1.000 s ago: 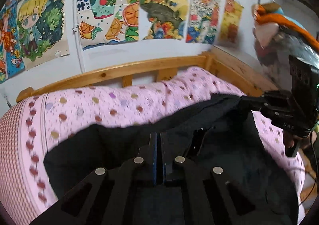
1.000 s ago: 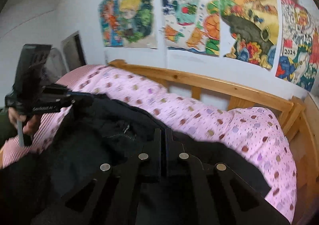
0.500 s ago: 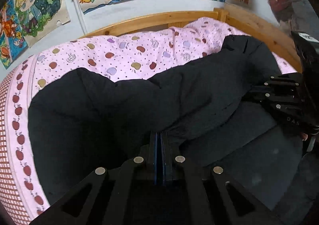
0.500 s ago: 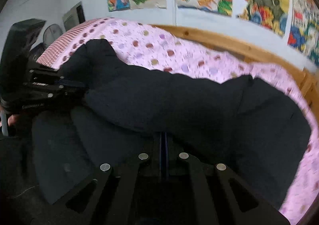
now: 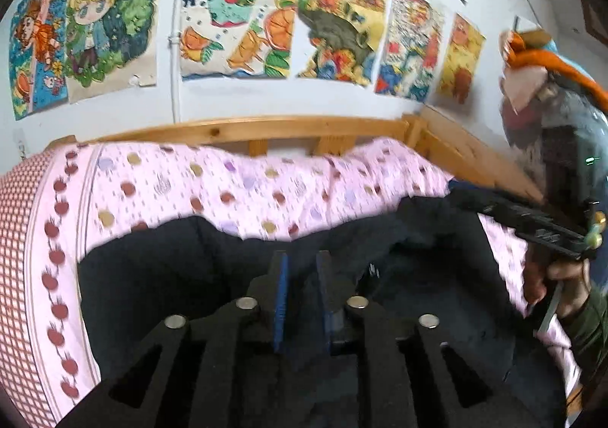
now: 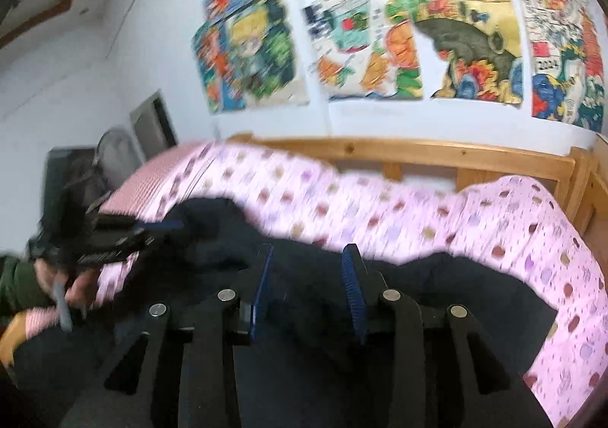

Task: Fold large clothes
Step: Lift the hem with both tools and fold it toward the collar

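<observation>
Both tongs released since 0.5 s ago: left tongs (image 5: 302, 268) narrow, right tongs (image 6: 309, 264) wide; garment (image 5: 182, 261) at 6 o'clock on bed (image 5: 228, 181).

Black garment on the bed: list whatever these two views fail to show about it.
- Black garment, left wrist view: near part hidden behind the open left claw.
- Right wrist view: folds lost to motion blur; lower edge cut by the frame and the open right claw.
- Garment type: too dark to tell.
</observation>
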The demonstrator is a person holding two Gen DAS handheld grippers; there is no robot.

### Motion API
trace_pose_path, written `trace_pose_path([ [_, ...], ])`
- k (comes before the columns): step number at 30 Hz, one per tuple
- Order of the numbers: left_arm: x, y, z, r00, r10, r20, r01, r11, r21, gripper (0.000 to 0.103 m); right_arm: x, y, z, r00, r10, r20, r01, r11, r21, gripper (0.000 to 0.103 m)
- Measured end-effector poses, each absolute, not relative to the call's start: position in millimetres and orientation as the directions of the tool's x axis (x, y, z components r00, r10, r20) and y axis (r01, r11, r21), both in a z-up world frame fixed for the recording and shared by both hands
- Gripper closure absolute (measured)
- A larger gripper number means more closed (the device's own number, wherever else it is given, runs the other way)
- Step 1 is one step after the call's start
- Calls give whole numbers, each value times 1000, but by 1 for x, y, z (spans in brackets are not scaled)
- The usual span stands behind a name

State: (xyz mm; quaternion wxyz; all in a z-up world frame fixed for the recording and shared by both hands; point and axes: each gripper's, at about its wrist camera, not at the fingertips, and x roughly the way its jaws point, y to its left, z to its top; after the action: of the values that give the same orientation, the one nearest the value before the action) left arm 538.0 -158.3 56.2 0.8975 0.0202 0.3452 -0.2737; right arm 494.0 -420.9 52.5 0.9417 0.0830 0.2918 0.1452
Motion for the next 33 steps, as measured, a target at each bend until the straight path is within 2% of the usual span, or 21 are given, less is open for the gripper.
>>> trace_pose_path([
  [2,555,-168,58,609,-484,-629,491,852,-181,85,519,-426,41,766,334,-549,-186,933,308,70],
  [4,573,-177,55,588,-504,-632,493,843,-214,85,543,-426,21,709,385,-591,-193,912,362,75],
  [5,583,-184,51,567,-515,-644,500,836,-228,85,548,-421,13,687,385,-617,-202,916,347,85],
  [6,592,-192,44,532,-541,-652,518,816,-255,85,549,-414,4,656,388,-647,-225,919,324,90],
  [9,586,-208,20,418,-616,-668,602,738,-304,85,543,-403,-14,588,361,-724,-264,932,250,93],
  [13,558,-223,-20,324,-581,-747,746,642,-176,86,524,-410,-30,527,320,-787,-306,936,175,94],
  [17,553,-218,-46,295,-515,-804,775,622,-114,91,526,-418,-53,453,308,-837,-346,925,154,97],
  [23,575,-238,-87,329,-372,-868,732,681,-14,92,549,-401,-91,435,232,-870,-342,936,79,99],
  [27,579,-247,-100,367,-322,-872,706,707,36,93,561,-405,-112,461,238,-855,-294,950,106,101],
  [30,569,-243,-87,409,-349,-843,707,706,51,93,553,-402,-105,513,223,-829,-295,953,74,101],
  [33,559,-233,-63,438,-397,-807,677,736,6,92,534,-405,-78,578,221,-786,-278,958,65,101],
])
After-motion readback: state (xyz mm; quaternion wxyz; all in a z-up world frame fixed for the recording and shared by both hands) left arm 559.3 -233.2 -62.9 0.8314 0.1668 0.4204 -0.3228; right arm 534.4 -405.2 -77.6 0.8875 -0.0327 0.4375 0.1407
